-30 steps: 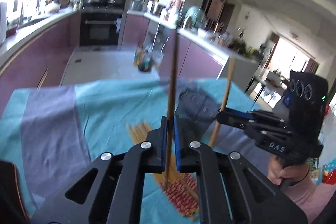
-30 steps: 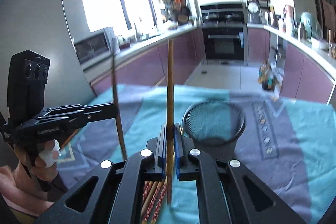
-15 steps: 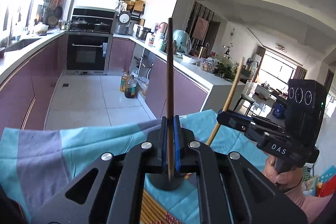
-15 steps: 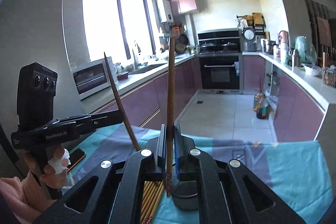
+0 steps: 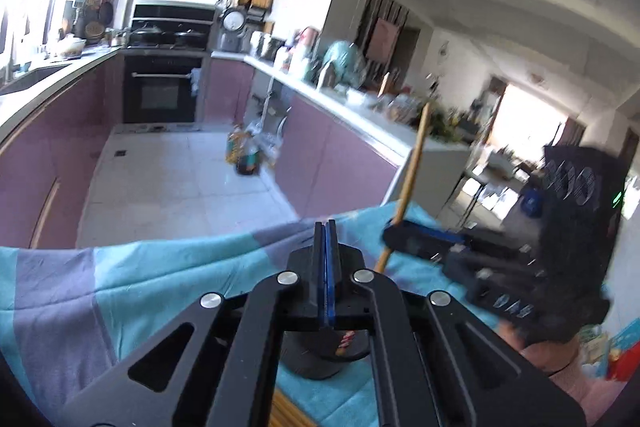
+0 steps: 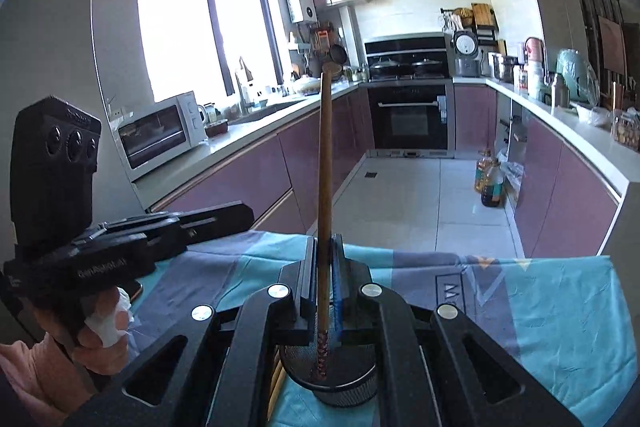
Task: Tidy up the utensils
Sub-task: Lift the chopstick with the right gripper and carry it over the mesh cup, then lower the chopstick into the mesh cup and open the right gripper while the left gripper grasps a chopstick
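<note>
My right gripper (image 6: 324, 247) is shut on a wooden chopstick (image 6: 325, 163) held upright, its patterned lower end inside a black mesh holder (image 6: 332, 387) on the cloth. The same chopstick (image 5: 412, 163) and right gripper (image 5: 390, 229) show in the left wrist view. My left gripper (image 5: 325, 231) is shut with nothing between its jaws, above the black holder (image 5: 320, 363), where a red patterned chopstick end (image 5: 346, 341) shows. In the right wrist view the left gripper (image 6: 244, 211) sits at the left, empty.
A teal and purple cloth (image 6: 540, 307) covers the table. More chopsticks (image 5: 286, 411) lie on it beside the holder. Beyond the table edge are the tiled kitchen floor, purple cabinets (image 6: 568, 195) and bottles (image 6: 490, 183).
The chopstick that my left gripper held is gone from its jaws, which are now closed together. My right gripper has lowered its chopstick's end into the holder.
</note>
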### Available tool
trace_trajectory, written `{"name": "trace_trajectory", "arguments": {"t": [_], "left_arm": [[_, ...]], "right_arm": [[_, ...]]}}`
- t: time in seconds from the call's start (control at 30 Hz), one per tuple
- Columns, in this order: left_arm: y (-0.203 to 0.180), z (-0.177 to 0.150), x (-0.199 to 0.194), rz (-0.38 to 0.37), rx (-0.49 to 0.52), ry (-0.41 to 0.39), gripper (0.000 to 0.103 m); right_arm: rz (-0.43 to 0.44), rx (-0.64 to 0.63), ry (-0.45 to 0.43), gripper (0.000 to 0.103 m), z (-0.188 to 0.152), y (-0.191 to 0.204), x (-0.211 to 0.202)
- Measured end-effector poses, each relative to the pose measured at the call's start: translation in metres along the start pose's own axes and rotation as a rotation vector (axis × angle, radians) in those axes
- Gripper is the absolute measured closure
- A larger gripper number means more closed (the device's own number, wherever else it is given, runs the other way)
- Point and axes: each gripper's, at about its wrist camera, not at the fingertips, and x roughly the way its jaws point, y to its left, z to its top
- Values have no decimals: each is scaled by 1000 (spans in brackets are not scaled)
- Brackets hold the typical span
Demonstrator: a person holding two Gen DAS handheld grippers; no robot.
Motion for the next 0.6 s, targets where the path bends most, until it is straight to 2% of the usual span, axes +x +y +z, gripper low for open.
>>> {"name": "trace_trajectory", "arguments": {"t": [0.13,0.23,0.43,0.5,0.6], "left_arm": [[24,-26,15,58,28,65,102],[46,-46,18,139,56,103,102],[105,-83,32,261,77,230,94],[121,-95,36,254,71,276,94],[134,-115,45,251,118,322,92]], "right_arm": [[-6,6,30,97,-6,0,8],[-11,3,55,97,-11,-1,15],[-33,4,119,97,-19,-5,31],[-42,10,134,97,-21,-8,35],[-65,23,149,96,-23,-12,44]]}}
